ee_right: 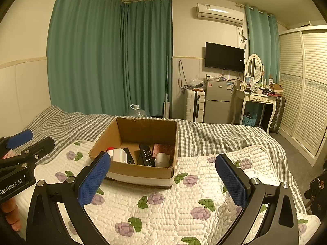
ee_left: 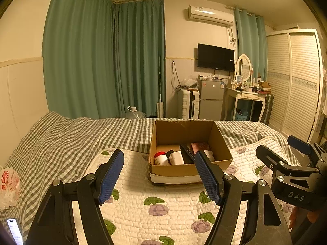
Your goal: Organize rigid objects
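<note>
An open cardboard box stands on a floral quilt on the bed. Inside lie a red-capped white bottle, a white block, a black remote, a pink item and a pale round container. My left gripper is open and empty, hovering just in front of the box. My right gripper is open and empty, also in front of the box. Each gripper shows at the edge of the other's view.
The floral quilt lies over a grey checked bedspread. A plastic bag and a phone lie at the bed's left edge. Fridge, suitcase, dressing table and wardrobe stand beyond.
</note>
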